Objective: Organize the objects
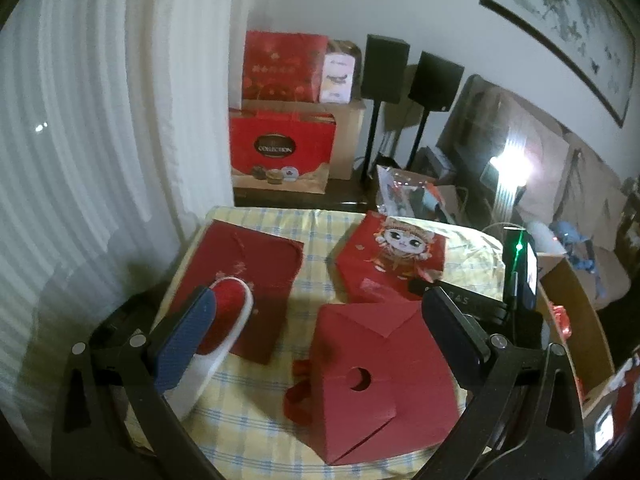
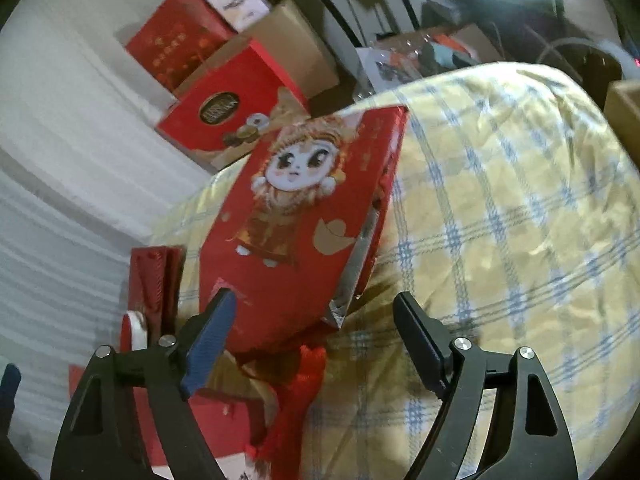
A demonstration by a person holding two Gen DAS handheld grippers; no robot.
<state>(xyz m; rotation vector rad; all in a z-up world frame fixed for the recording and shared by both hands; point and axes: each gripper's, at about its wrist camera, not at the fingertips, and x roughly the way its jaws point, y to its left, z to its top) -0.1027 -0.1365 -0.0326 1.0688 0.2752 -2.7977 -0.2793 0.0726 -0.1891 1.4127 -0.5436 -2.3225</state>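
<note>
Three red paper packages lie on the checked cloth point(image 1: 276, 232) over the table: a flat dark red bag point(image 1: 256, 276) at the left, a cartoon-printed gift bag point(image 2: 304, 216) lying on its side toward the back, and a plain red folded box point(image 1: 376, 368) nearest the front. The right gripper point(image 2: 316, 316) hangs with its jaws apart and nothing pressed between them, the lower corner of the printed bag sitting in the gap, the blue pad just beside its face. The left gripper point(image 1: 316, 312) is also wide open above the folded box, gripping nothing. I'd judge the printed bag light and thin-walled, glossy enough to slide, and apt to crumple if squeezed mid-panel; the folded bottom edge or a stiff side crease looks the safer hold. A red tassel point(image 2: 292, 400) trails from beneath it and could snag on a finger. A red-and-white slipper point(image 1: 224, 320) rests on the flat bag, close against the left gripper's blue pad, crowding that side. Behind the table stand stacked red gift boxes point(image 1: 280, 152), cardboard cartons and two dark speakers point(image 1: 408, 72) on stands, well clear of the work.
</note>
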